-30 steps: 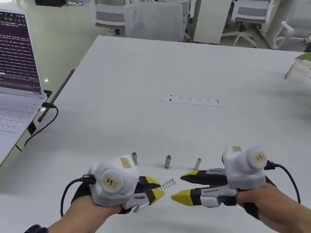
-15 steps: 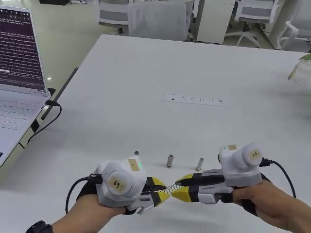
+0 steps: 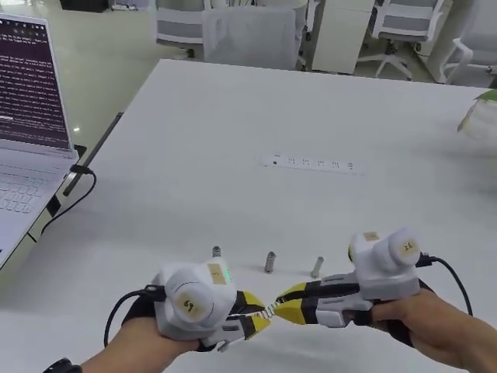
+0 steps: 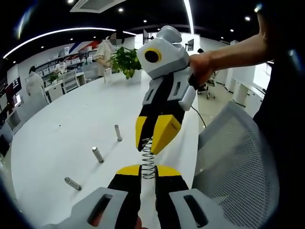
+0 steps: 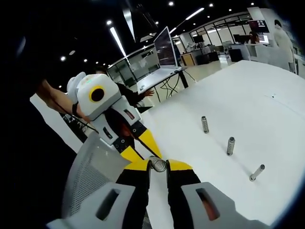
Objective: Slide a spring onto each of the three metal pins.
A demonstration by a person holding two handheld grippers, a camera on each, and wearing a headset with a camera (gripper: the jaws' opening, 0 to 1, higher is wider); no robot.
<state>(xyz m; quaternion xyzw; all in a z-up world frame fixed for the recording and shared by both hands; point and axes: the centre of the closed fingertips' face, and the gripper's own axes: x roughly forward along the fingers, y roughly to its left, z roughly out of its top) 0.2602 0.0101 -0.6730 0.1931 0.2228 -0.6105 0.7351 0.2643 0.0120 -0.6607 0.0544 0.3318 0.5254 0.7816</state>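
Observation:
A small metal spring (image 3: 269, 310) hangs in the air between my two grippers, low over the white table (image 3: 233, 116). My left gripper (image 3: 256, 322) is shut on one end of the spring (image 4: 148, 162). My right gripper (image 3: 286, 308) is shut on the other end of the spring (image 5: 157, 164), and the two sets of yellow jaws meet tip to tip. Just beyond stand three pins in a row. The left pin (image 3: 217, 252) and the middle pin (image 3: 269, 262) each carry a spring. The right pin (image 3: 317, 267) looks bare.
An open laptop (image 3: 23, 116) sits at the left table edge with a black cable (image 3: 78, 175) beside it. A white power strip (image 3: 314, 164) lies mid-table. Office chairs (image 3: 248, 35) stand behind the far edge.
My right gripper was open and apart from the spring a second ago; it has moved left and shut on the spring's free end. The left gripper kept its hold.

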